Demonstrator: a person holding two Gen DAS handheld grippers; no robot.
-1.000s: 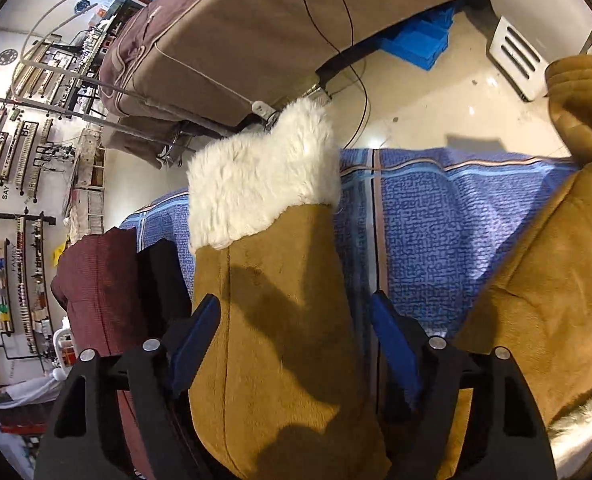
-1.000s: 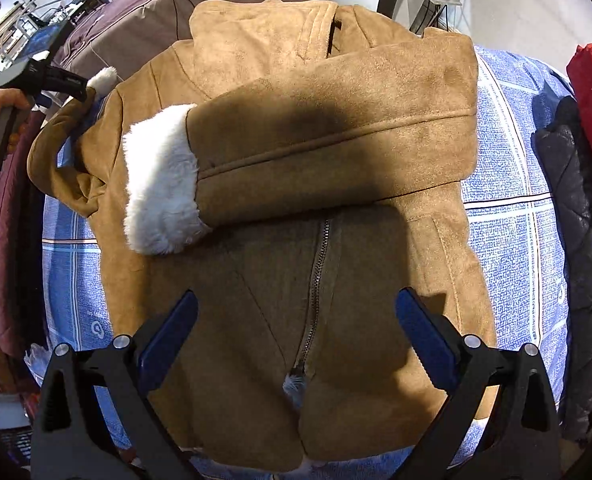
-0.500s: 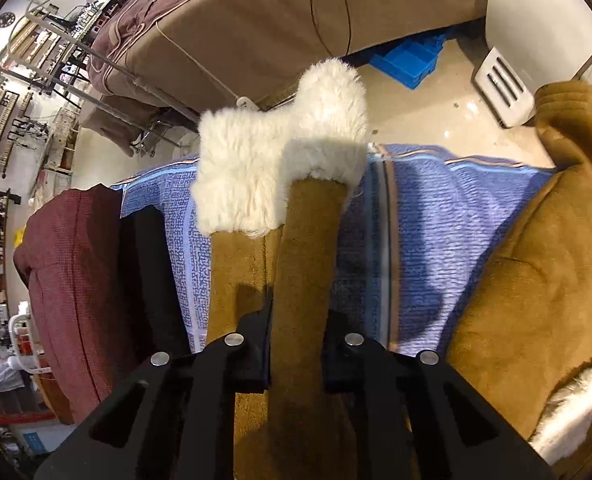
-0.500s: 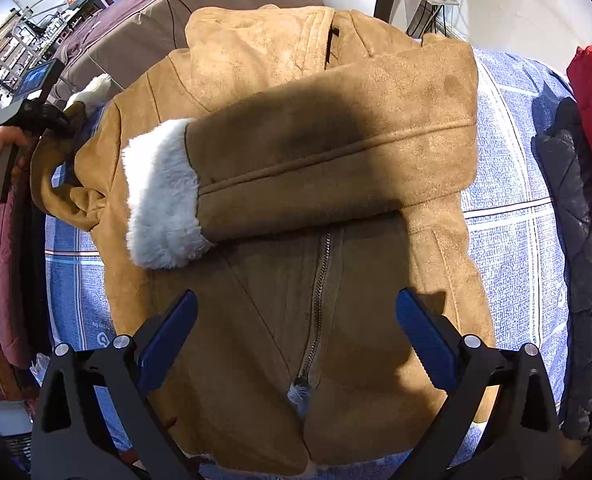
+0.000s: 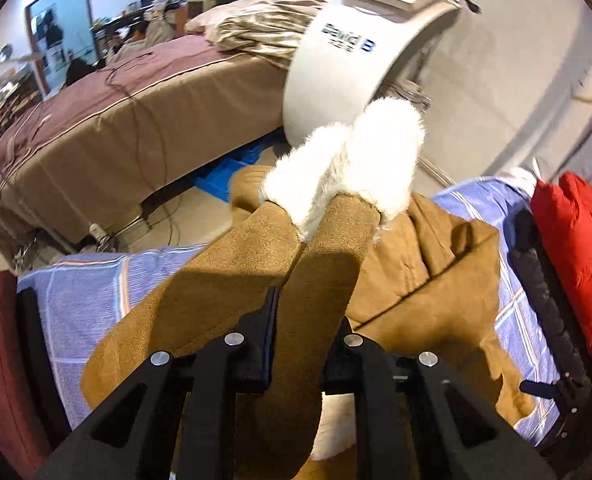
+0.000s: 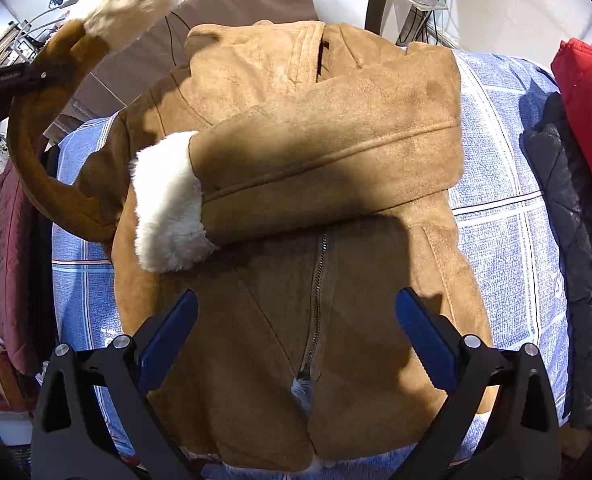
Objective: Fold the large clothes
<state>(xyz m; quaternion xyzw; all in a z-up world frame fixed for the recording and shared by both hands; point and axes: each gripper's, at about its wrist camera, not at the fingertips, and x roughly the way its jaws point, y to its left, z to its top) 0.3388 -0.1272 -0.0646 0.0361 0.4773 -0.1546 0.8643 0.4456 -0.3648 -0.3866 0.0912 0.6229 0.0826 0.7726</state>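
Suede jacket (image 6: 328,208) lay front-up on the blue checked cloth (image 6: 504,184). Left hand-held gripper (image 5: 308,320) pinched its fur-cuffed sleeve (image 5: 324,264), raised toward 12 o'clock. Right hand-held gripper (image 6: 296,332) hung spread above the hem.

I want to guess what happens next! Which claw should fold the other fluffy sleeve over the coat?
The left claw. It is shut on the lifted sleeve, raised beside the tan coat. The right claw is open, holding nothing, hovering over the coat's zipper.
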